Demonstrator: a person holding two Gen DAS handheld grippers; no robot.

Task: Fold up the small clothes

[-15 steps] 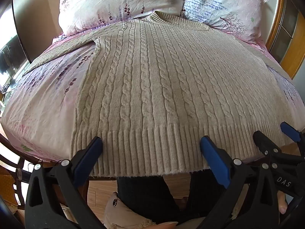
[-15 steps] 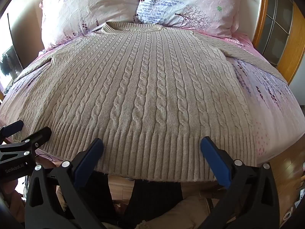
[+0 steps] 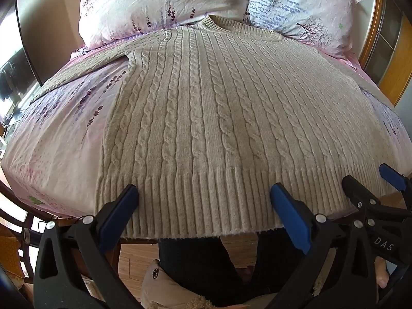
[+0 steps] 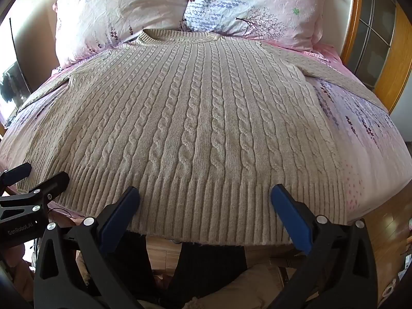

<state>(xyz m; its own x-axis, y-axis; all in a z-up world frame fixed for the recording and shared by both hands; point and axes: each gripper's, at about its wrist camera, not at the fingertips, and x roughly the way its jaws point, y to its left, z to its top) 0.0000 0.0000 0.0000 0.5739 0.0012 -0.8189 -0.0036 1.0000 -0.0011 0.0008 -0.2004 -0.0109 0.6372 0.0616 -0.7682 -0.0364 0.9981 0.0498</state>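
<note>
A beige cable-knit sweater [image 3: 206, 118] [image 4: 200, 128] lies flat, front up, on the pink floral bed, collar toward the pillows and ribbed hem at the near edge. Both sleeves stretch out sideways. My left gripper [image 3: 204, 193] hovers over the left half of the hem, wide open, nothing between its blue pads. Over the right half of the hem my right gripper [image 4: 204, 193] is likewise open and empty. Each gripper shows in the other's view: the right gripper [image 3: 370, 180] at the right edge, the left gripper [image 4: 36, 175] at the left edge.
Two floral pillows [image 3: 164, 5] [image 4: 257, 7] lean at the head of the bed [image 3: 51, 139]. A wooden glazed door frame [image 4: 373, 38] stands on the right. A dark screen [image 3: 28, 51] stands at left. A person's dark-trousered legs [image 3: 200, 265] are below the hem, on wooden floor.
</note>
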